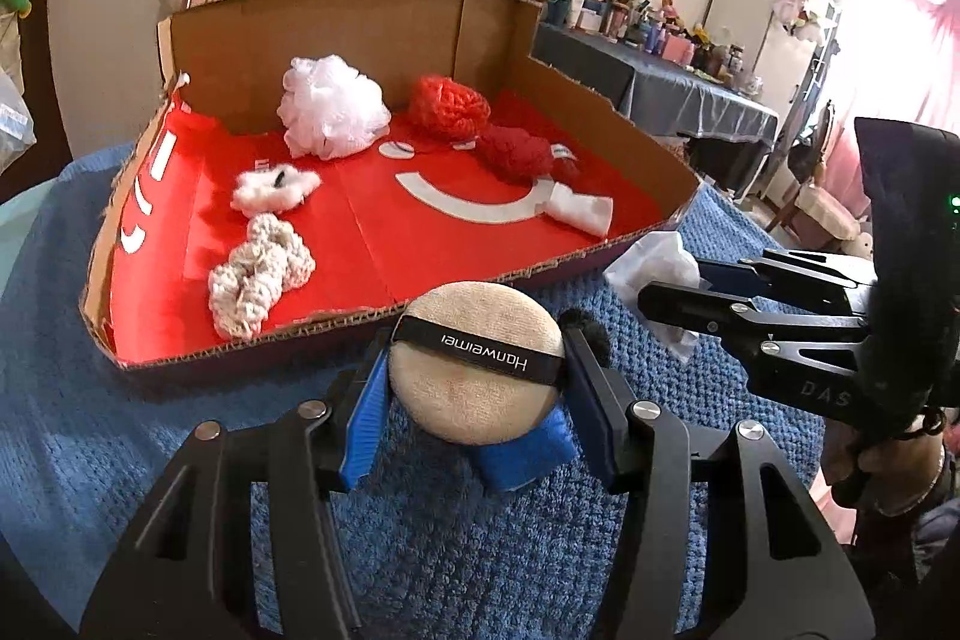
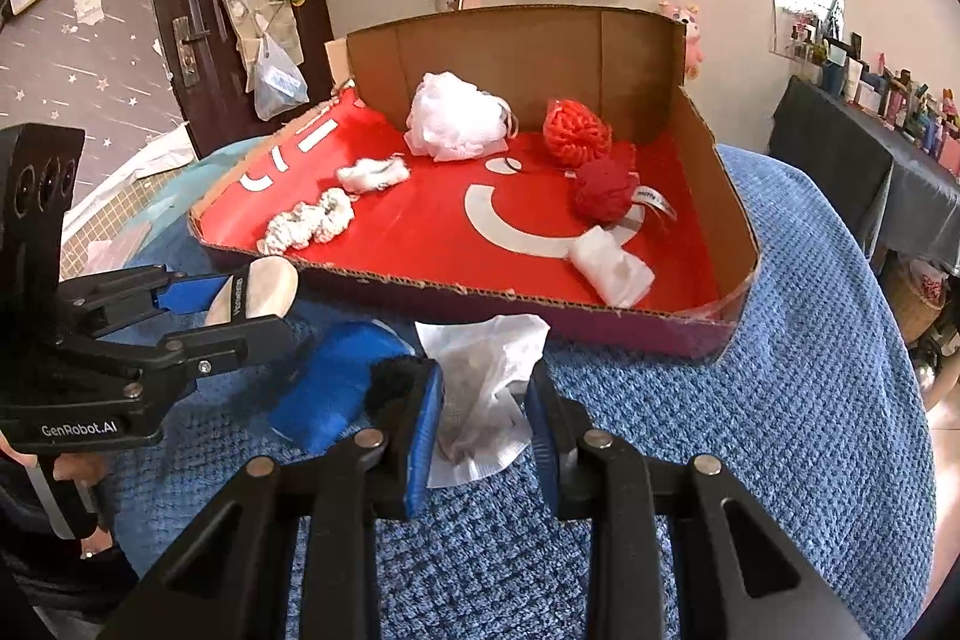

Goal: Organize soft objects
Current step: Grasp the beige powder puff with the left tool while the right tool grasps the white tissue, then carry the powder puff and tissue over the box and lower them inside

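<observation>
the left tongs [image 1: 477,370] pinch a puff [image 1: 474,361] by its edges; the right tongs [image 2: 483,400] pinch a tissue [image 2: 480,370]. both hang over the blue cloth [image 2: 780,400], just before the box [image 2: 600,310], whose near wall lies straight ahead, about equally near each hand.

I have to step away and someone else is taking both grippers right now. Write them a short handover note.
Left gripper: shut on the beige powder puff, held in front of the box's near wall.
Right gripper: shut on the crumpled white tissue, also in front of the box.
Done: in the cardboard box lie a white mesh pouf, two red yarn pieces, a cream crochet piece, a white fluffy piece and a folded white cloth.
Left: drop the puff and tissue into the box; a blue item and a black fuzzy item lie outside on the blue blanket.
</observation>
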